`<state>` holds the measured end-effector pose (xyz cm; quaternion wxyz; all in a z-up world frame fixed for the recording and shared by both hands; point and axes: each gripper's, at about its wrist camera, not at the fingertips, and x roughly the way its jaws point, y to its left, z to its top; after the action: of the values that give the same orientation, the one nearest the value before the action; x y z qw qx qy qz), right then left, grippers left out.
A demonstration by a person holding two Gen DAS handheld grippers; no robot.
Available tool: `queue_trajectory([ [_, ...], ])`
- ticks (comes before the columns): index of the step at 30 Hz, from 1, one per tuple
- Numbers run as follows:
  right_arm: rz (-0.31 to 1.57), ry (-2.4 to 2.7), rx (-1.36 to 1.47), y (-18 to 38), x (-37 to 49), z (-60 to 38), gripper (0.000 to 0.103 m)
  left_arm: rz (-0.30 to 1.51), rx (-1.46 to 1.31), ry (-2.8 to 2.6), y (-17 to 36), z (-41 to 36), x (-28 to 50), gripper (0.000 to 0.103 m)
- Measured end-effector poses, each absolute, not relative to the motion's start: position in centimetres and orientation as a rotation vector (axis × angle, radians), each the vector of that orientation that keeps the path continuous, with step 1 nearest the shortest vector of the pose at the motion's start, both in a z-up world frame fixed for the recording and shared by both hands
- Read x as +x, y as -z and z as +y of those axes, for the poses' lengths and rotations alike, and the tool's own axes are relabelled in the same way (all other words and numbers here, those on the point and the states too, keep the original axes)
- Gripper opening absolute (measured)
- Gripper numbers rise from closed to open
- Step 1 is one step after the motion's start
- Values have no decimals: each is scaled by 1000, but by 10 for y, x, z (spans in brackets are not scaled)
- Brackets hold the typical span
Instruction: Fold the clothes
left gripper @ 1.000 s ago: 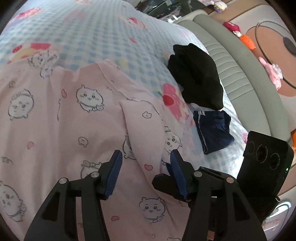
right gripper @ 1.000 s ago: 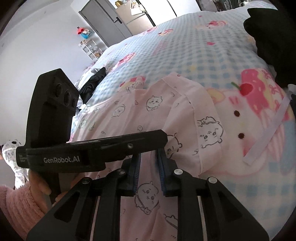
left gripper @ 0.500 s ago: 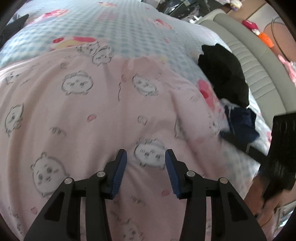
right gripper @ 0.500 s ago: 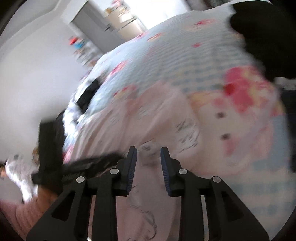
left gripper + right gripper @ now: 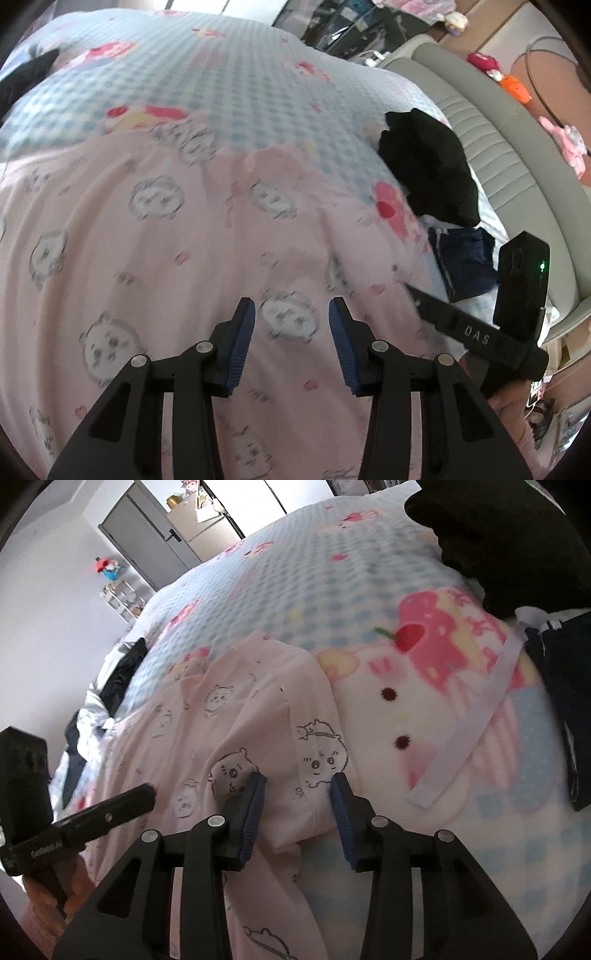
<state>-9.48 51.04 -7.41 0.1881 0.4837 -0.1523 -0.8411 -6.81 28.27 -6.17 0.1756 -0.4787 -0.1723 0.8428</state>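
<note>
Over the pink garment [image 5: 184,258] on the bed, left tongs [image 5: 291,325] parted and empty, right tongs [image 5: 297,794] just opening astride its folded edge

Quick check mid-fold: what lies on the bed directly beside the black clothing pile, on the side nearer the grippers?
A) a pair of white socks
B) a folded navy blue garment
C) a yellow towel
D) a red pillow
B: in the left wrist view a folded navy blue garment lies against the near edge of the black clothing pile on the checked bedspread.
</note>
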Motion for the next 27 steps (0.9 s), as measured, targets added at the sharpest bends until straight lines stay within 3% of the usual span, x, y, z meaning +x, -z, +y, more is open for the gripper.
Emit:
queue_trajectory([
  [6,-478,2407,1433,62,-89,555,45,-338,-1329,-2279,54,329,-83,44],
  [9,-652,2225,1527,80,-89,571,46,-286,-1363,-2221,69,354,-86,43],
  [13,-646,2132,1546,94,-92,551,46,-147,-1510,-2283,91,366,-83,28],
  [24,-825,2085,1374,113,-106,517,46,-214,-1541,-2278,94,341,-65,24],
  [25,-807,2103,1375,114,-105,513,46,-215,-1542,-2277,95,341,-65,24],
  [27,-770,2146,1373,111,-103,511,24,-227,-1542,-2270,95,342,-65,24],
])
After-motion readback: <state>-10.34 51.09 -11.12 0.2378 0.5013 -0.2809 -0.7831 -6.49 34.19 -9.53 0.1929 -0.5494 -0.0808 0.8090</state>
